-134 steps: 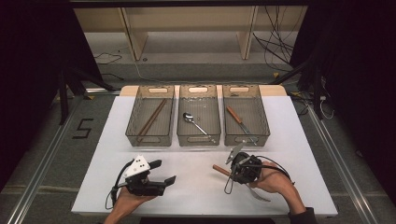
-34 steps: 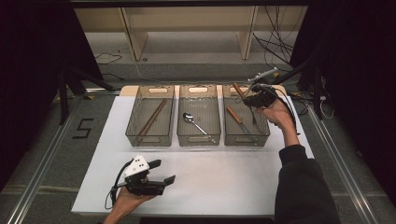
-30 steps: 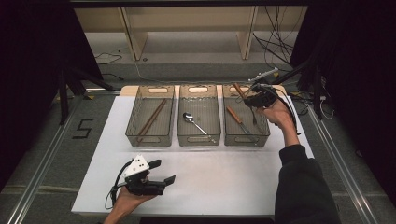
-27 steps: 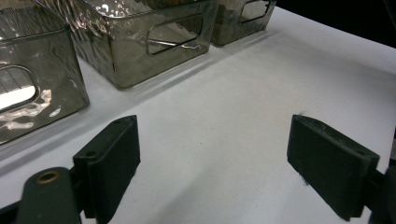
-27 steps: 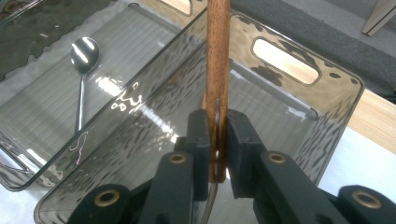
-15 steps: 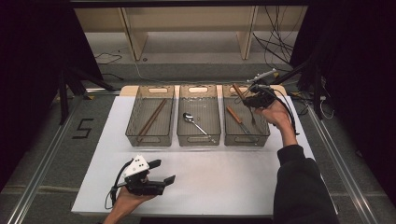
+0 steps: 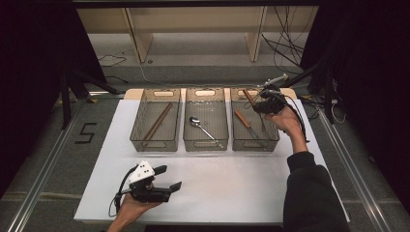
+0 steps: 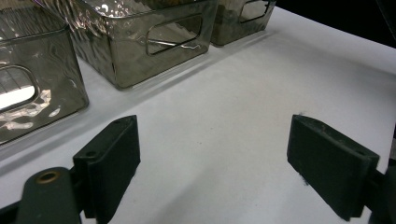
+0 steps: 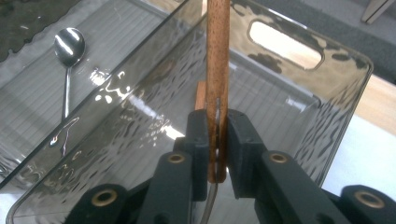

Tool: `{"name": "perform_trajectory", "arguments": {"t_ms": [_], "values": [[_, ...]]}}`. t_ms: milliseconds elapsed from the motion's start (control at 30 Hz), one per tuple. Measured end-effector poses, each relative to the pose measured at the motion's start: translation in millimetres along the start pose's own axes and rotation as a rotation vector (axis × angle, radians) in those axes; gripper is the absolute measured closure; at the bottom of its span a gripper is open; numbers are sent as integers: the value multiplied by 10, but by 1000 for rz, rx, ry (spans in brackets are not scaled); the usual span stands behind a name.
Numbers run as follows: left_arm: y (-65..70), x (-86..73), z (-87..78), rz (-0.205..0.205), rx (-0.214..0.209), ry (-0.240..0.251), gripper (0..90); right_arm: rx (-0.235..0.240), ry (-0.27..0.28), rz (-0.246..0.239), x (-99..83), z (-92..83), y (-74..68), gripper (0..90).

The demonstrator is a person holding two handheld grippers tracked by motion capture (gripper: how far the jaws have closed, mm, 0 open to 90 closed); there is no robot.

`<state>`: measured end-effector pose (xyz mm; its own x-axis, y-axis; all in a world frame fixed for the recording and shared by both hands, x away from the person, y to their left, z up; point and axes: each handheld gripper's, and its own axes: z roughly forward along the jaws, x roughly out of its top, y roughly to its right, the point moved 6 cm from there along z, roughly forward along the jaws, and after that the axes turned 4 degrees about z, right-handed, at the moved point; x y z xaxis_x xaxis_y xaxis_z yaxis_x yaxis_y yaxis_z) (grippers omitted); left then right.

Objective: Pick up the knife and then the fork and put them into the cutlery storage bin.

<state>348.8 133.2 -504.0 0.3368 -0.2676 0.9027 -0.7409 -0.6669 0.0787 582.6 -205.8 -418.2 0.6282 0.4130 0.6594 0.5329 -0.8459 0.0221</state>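
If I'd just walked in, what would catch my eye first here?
Probably the three clear bins lined up across the far half of the white table. Over the right-hand one, the right gripper pinches a wooden-handled utensil; a shiny spoon lies in the middle bin. Near the front edge, the left gripper rests with jaws wide open.

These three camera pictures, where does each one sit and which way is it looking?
High view: sits above the table's near side, looking forward and down at three clear bins; forearms and both grippers show.
Left gripper view: rides the left gripper, looking along its open jaws across the white table towards the bins.
Right gripper view: rides the right gripper, clamped on a wooden-handled utensil over the right bin.
Shared: the spoon appears in the high and right gripper views.
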Motion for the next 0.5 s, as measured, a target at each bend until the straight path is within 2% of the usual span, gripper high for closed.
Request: {"name": "perform_trajectory", "arguments": {"t_ms": [100, 133, 233, 500], "values": [[1, 0, 0, 1, 0, -1, 169, 4, -2, 35, 8, -13, 26, 633], [1, 0, -1, 1, 0, -1, 169, 3, -3, 44, 14, -27, 28, 608], [2, -1, -1, 1, 0, -1, 169, 13, 11, 55, 28, -74, 20, 558], [0, -1, -1, 1, 1, -1, 169, 43, 34, 80, 8, -162, -59, 499]]}}
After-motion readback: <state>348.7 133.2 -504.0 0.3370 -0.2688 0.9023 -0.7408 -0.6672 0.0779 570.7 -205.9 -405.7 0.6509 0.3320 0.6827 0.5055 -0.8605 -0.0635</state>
